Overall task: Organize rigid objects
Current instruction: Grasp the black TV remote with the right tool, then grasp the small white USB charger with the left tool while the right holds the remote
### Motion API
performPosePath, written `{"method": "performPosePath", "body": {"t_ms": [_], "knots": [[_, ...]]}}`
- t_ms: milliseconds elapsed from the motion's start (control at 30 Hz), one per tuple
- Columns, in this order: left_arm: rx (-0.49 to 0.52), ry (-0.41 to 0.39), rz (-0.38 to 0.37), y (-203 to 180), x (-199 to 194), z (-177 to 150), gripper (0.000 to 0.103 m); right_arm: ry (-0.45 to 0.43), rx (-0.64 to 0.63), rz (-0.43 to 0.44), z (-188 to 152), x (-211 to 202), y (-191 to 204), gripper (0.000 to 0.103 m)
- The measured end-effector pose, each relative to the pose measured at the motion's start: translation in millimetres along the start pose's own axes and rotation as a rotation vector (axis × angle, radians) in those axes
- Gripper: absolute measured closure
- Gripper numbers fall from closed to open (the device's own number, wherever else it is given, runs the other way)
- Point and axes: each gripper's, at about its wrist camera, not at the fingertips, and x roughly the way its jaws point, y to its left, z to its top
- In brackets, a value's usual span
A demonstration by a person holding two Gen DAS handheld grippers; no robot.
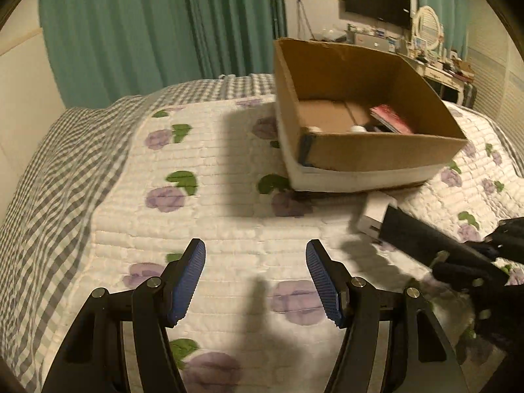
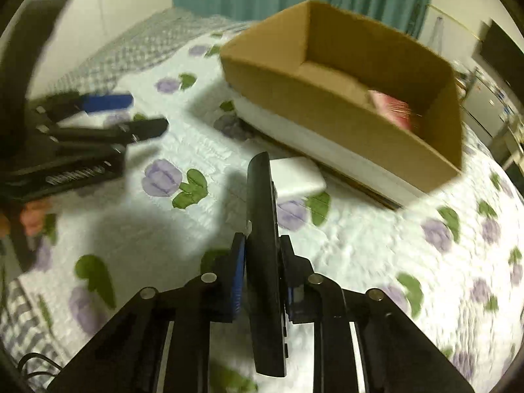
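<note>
Two grippers hang above the quilt near the cardboard box [image 2: 344, 111]. Right gripper [image 2: 262, 245] is pinching a black remote [image 2: 263, 229], just beside the box; left gripper [image 1: 255, 278] is spread, with nothing between.

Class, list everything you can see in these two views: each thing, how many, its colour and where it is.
Cardboard box: one, brown, open, on the bed.
Pink item: one, inside the box; blurred.
White round items: two, inside the box by its near wall.
White flat box: one, on the quilt beside the cardboard box.
Black flat bar: one, held edge-up.
Quilt: one, white with purple flowers.
Curtains: teal, behind the bed.
Left gripper: jaws open, empty.
Right gripper: jaws shut on the bar.
</note>
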Motion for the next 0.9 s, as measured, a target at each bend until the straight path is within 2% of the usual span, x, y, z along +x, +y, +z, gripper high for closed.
{"method": "performPosePath", "body": {"t_ms": [200,300,467,633,733,900], "knots": [[0.059,0.022,-0.061,-36.7,5.9,2.0,0.036,-0.031,0.146,-0.054,-9.6,-21.3,-47.9,0.084],[0.087,0.036,-0.102,-57.2,14.9,3.5,0.036,-0.027,0.218,-0.119,-11.0,-17.6,-70.5,0.084],[0.134,0.077,-0.155,-87.3,35.7,8.4,0.036,-0.02,0.311,-0.144,-21.8,-18.4,-104.7,0.084],[0.158,0.129,-0.195,-105.1,57.2,16.4,0.036,-0.014,0.329,-0.129,-23.8,-15.0,-112.9,0.084],[0.167,0.174,-0.186,-113.0,75.6,21.9,0.036,0.002,0.331,-0.125,-25.5,-9.1,-112.4,0.084],[0.15,0.172,-0.202,-115.9,85.8,28.7,0.039,0.012,0.308,-0.128,-24.8,-7.2,-104.7,0.084]]}}
